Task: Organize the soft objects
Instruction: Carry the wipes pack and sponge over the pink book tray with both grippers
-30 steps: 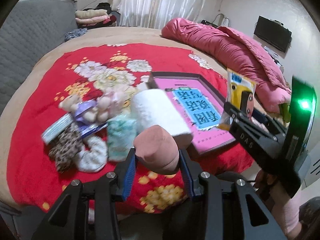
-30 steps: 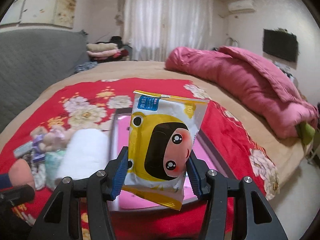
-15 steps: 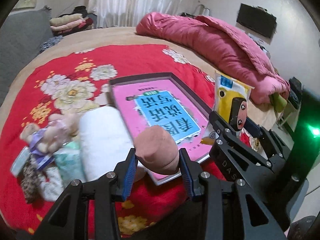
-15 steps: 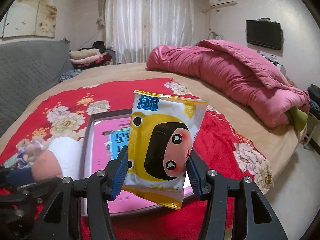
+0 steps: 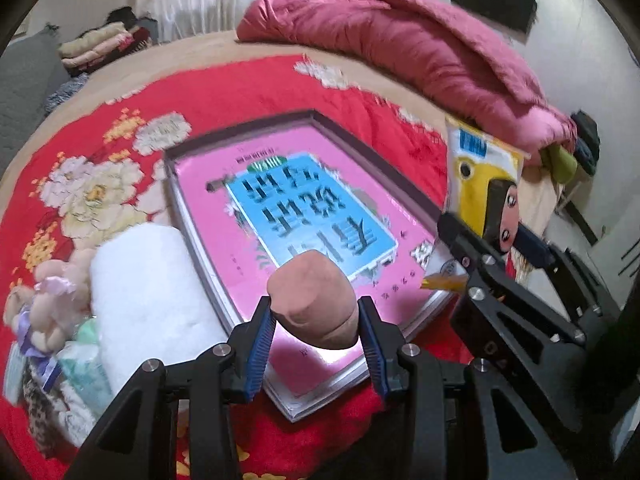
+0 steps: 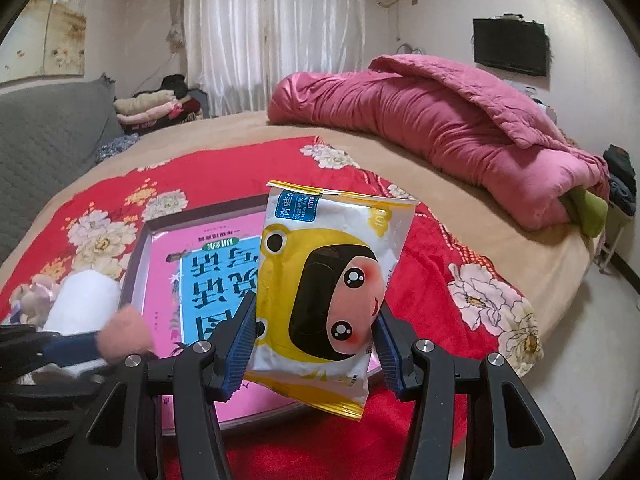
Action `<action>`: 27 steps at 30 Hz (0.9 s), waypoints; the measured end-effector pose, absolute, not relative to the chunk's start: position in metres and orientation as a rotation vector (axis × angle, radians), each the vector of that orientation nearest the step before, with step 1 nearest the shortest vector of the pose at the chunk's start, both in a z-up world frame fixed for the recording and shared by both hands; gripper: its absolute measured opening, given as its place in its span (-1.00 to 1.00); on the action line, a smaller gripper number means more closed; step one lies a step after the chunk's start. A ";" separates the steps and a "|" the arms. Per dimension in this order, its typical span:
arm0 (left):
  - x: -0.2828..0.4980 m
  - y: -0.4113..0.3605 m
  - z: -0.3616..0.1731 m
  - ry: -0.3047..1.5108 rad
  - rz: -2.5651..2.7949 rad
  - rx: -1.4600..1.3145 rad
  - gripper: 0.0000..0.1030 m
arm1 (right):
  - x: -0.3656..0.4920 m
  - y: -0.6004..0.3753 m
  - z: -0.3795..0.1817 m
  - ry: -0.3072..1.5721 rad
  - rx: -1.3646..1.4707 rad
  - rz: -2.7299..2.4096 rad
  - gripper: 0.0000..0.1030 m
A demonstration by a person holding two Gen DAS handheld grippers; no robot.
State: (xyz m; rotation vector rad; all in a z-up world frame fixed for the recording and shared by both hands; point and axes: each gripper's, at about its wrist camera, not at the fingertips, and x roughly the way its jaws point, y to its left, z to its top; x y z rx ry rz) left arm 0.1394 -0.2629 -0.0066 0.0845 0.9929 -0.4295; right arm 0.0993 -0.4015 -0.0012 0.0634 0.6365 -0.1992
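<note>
My left gripper (image 5: 316, 320) is shut on a tan-pink soft pad (image 5: 314, 304) and holds it above the near corner of a flat pink-lined box (image 5: 188, 204) on the red floral bedspread. My right gripper (image 6: 314, 328) is shut on a yellow cartoon-face wipes pack (image 6: 328, 288), upright over the box's (image 6: 138, 264) right side. The pack (image 5: 482, 184) and right gripper show in the left wrist view; the pad (image 6: 124, 334) shows blurred in the right wrist view.
A white towel roll (image 5: 148, 300), a small plush toy (image 5: 48, 304), a mint packet (image 5: 86, 364) and a leopard-print piece (image 5: 36, 408) lie left of the box. A rolled pink quilt (image 6: 440, 120) lies at the bed's far right. Folded clothes (image 6: 152, 108) sit at the back.
Both grippers have moved right across the bed with their loads. The left gripper has gone from over the pile of soft items to over the box's near corner.
</note>
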 end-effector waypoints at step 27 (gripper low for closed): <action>0.146 -0.289 -0.042 1.179 -0.492 0.312 -0.15 | 0.156 -0.398 -0.054 0.943 0.031 -0.107 0.08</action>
